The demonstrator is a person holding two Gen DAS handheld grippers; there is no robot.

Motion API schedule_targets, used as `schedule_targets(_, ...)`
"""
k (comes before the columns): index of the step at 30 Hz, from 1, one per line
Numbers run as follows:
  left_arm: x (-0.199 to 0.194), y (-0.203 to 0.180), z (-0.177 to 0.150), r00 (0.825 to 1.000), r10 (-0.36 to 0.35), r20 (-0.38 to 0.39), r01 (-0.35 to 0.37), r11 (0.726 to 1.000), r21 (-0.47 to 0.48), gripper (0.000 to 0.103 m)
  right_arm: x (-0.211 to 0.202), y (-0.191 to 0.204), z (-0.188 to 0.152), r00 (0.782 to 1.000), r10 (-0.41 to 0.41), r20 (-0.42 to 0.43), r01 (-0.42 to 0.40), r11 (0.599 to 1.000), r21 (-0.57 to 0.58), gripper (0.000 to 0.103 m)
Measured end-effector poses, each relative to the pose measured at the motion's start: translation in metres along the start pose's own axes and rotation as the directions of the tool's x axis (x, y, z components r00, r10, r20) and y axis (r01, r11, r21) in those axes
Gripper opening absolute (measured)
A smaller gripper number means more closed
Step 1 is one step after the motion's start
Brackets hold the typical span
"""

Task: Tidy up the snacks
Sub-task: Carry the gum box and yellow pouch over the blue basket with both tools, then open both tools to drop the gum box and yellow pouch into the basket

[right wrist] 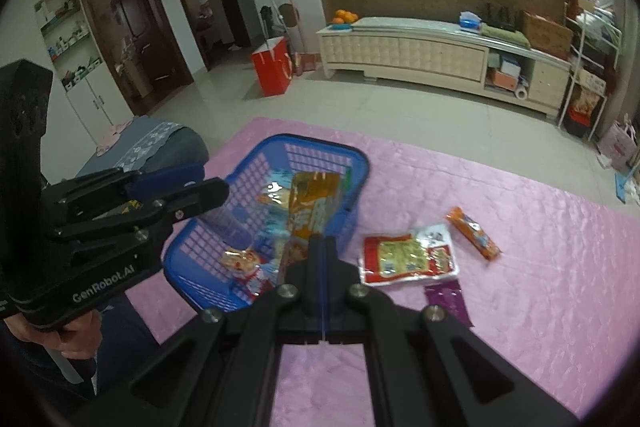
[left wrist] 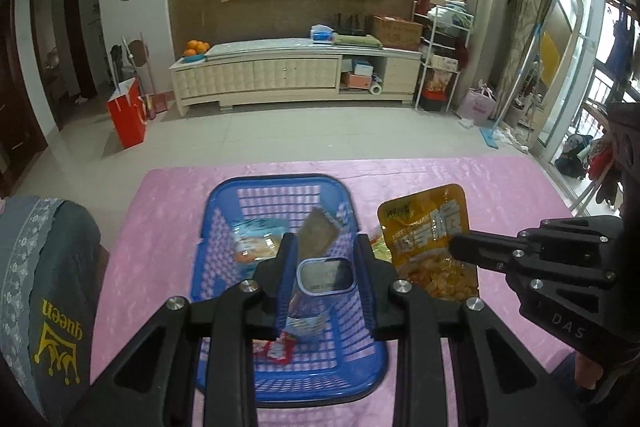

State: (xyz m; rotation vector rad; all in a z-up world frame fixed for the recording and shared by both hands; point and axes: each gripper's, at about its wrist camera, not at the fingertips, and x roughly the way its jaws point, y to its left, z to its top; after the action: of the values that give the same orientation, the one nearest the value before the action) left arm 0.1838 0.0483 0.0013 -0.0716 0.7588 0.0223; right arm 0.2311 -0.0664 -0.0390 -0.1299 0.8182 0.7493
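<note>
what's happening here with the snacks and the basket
A person holds a gripper in each hand over a blue basket on a pink tablecloth. The left gripper clamps a clear cup; the right gripper pinches a yellow snack pouch. Some snacks are already in the basket. A red packet, an orange bar and a purple packet lie on the cloth.
</note>
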Motion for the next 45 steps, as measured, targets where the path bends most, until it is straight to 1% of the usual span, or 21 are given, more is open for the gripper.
schedule_targets(3,0.001,0.015,-0.006,1.0,-0.001,-0.01,0.001,1.0,-0.014,0.026,0.008,0.015,0.003,1.0,-0.003,-0.008,0.003,1.0,-0.024,0.001)
schedule_targets(12,0.021,0.048,-0.024,0.998,-0.005,-0.058,0.003,0.999,-0.048,0.026,0.041,0.037,0.002,0.998,-0.014,-0.063,0.011,0.998,-0.056,0.001)
schedule_targets(16,0.038,0.058,-0.029,0.996,-0.015,-0.092,0.009,0.998,-0.057,0.026,0.055,0.041,0.002,0.996,-0.015,-0.084,0.01,0.998,-0.054,0.001)
schedule_targets(23,0.065,0.07,-0.031,0.991,-0.029,-0.129,0.021,0.998,-0.063,0.027,0.075,0.041,0.002,0.993,-0.016,-0.114,0.01,0.999,-0.053,0.001)
schedule_targets(25,0.074,0.07,-0.03,0.99,-0.036,-0.14,0.029,0.998,-0.049,0.027,0.079,0.039,0.003,0.993,-0.016,-0.121,0.01,0.999,-0.048,0.001)
schedule_targets(27,0.079,0.066,-0.03,0.991,-0.022,-0.135,0.018,0.999,-0.034,0.027,0.083,0.038,0.003,0.992,-0.018,-0.127,0.012,0.999,-0.041,0.001)
schedule_targets(29,0.086,0.066,-0.029,0.991,0.012,-0.133,-0.015,1.0,-0.021,0.027,0.087,0.036,0.003,0.99,-0.019,-0.136,0.014,0.999,-0.033,0.001)
schedule_targets(30,0.087,0.066,-0.03,0.991,0.027,-0.129,-0.028,1.0,-0.006,0.029,0.088,0.035,0.003,0.99,-0.019,-0.14,0.015,0.999,-0.031,0.001)
schedule_targets(31,0.087,0.065,-0.03,0.992,0.029,-0.122,-0.028,1.0,0.012,0.039,0.088,0.034,0.002,0.989,-0.019,-0.146,0.015,0.999,-0.029,0.001)
schedule_targets(32,0.086,0.064,-0.031,0.993,0.029,-0.115,-0.026,0.999,0.022,0.052,0.088,0.034,0.001,0.989,-0.02,-0.148,0.016,0.999,-0.03,0.001)
schedule_targets(34,0.081,0.062,-0.031,0.995,0.03,-0.097,-0.026,0.999,0.042,0.062,0.087,0.034,-0.001,0.988,-0.026,-0.152,0.021,0.999,-0.034,0.001)
schedule_targets(39,0.071,0.066,-0.031,0.994,0.032,-0.104,-0.03,0.999,0.027,0.063,0.079,0.034,-0.001,0.989,-0.033,-0.147,0.029,0.999,-0.028,0.001)
schedule_targets(45,0.047,0.071,-0.035,0.995,0.031,-0.096,-0.031,0.999,-0.005,0.063,0.062,0.048,0.003,0.992,-0.036,-0.123,0.031,0.998,-0.049,0.001)
